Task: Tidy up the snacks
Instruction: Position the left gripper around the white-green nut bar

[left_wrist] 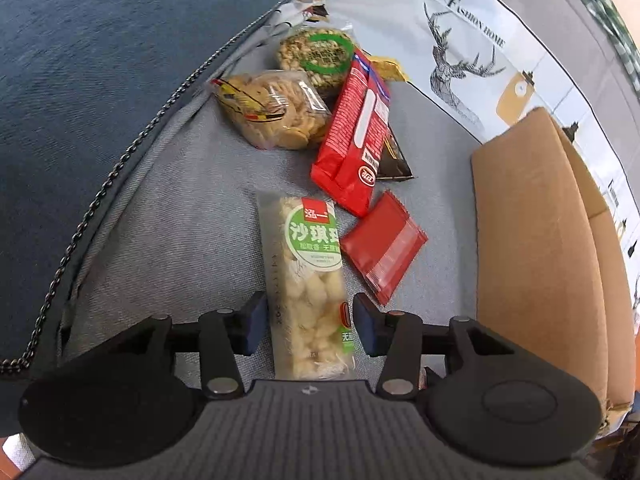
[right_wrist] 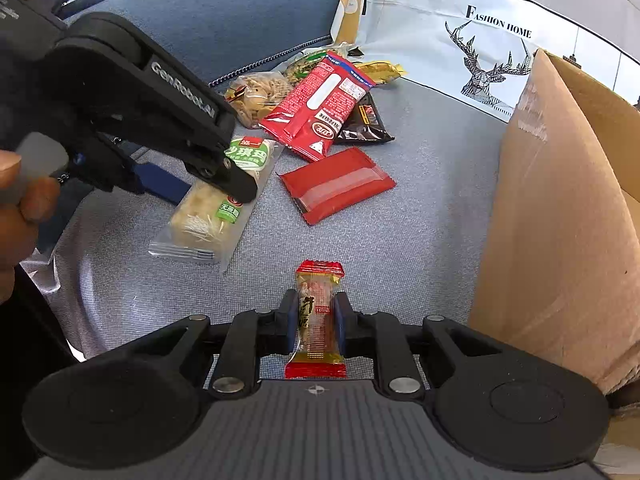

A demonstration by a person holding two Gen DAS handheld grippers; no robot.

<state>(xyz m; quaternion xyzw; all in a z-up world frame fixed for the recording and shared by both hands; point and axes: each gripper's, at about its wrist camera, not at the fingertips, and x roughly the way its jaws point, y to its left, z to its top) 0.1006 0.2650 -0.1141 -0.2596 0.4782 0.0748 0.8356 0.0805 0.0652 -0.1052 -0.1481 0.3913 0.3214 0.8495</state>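
My left tool [left_wrist: 308, 322] straddles the long rice-crisp bar [left_wrist: 308, 276], pads just apart from its wrapper, its long axis running straight ahead on the grey cushion [left_wrist: 192, 216], while my right tool [right_wrist: 318, 326] clamps a small candy [right_wrist: 318, 320] near the cardboard box [right_wrist: 560, 220].

Snack pile [right_wrist: 320, 100] behind flat packet [right_wrist: 336, 184], cardboard box [right_wrist: 560, 220] right, rice bar [right_wrist: 216, 200] left

A pale grey-blue woven fabric seat surface [right_wrist: 420, 240] is seen ahead of the fingers. Beyond it, a darker blue upholstered cushion [right_wrist: 240, 12] is edged with dark braided piping [left_wrist: 120, 168]. A white printed cloth with a geometric deer and lettering [right_wrist: 492, 68] is draped behind, brightly lit.
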